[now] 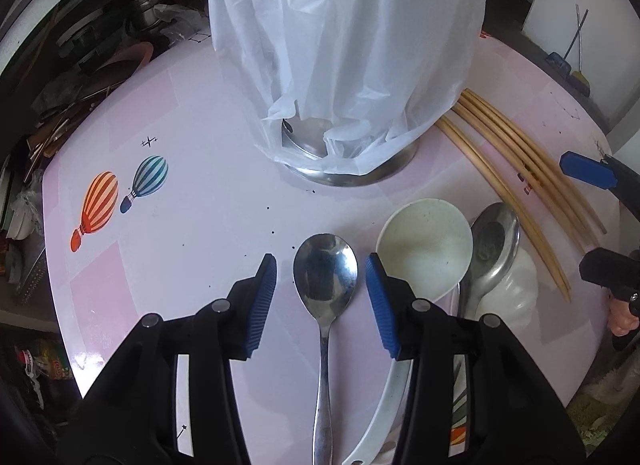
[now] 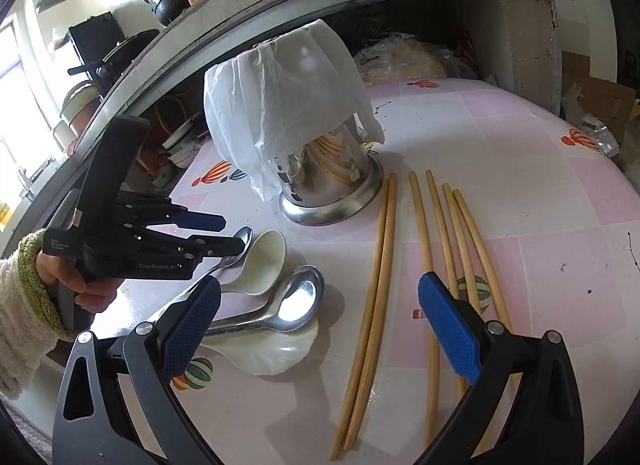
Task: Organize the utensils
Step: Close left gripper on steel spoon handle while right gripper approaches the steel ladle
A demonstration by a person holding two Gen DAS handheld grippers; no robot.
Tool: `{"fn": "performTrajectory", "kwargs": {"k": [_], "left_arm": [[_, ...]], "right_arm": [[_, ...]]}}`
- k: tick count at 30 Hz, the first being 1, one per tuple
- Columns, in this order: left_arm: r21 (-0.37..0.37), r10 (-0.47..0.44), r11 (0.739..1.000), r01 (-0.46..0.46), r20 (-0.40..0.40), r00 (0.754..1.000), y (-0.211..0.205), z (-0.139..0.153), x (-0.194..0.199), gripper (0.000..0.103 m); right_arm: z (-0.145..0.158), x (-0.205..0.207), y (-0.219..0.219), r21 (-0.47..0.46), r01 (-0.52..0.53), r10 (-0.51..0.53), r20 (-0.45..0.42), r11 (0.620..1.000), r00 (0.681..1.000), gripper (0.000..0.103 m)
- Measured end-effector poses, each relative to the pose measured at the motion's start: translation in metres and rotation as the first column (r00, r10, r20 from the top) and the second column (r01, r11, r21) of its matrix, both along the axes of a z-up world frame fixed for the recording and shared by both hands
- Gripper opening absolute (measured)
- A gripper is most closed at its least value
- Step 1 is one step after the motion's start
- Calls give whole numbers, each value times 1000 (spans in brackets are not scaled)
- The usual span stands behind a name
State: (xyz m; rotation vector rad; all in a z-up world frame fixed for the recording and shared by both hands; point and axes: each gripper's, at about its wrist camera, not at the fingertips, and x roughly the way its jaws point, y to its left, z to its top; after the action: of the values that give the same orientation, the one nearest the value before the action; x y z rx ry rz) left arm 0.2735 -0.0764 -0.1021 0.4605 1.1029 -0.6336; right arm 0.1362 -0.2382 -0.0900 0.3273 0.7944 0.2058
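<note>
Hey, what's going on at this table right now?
A person is sorting utensils with two handheld grippers. The left gripper hangs open over a metal spoon lying on the pink table, pads either side of it, not gripping. The right gripper is open and empty above the chopsticks. A bag-covered metal holder stands behind.

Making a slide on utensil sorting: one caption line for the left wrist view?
Left gripper open astride a steel spoon lying on the pink table, fingers clear of it.
</note>
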Motion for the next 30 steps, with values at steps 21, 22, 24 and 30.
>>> {"fn": "performTrajectory", "kwargs": {"k": [21, 22, 24, 30], "left_arm": [[-11, 64, 998, -65, -27, 998, 8, -10, 8, 55], [-16, 72, 997, -73, -26, 997, 12, -10, 6, 55], [-16, 86, 996, -87, -27, 996, 16, -11, 4, 54], [10, 128, 992, -128, -39, 991, 29, -15, 1, 54]], "right_arm": [[-10, 7, -6, 16, 5, -4, -28, 1000, 1000, 97], [-10, 7, -5, 16, 3, -2, -31, 1000, 1000, 97], [-9, 6, -2, 12, -2, 3, -29, 1000, 1000, 97], [-5, 2, 2, 12, -19, 19, -13, 1000, 1000, 97]]}}
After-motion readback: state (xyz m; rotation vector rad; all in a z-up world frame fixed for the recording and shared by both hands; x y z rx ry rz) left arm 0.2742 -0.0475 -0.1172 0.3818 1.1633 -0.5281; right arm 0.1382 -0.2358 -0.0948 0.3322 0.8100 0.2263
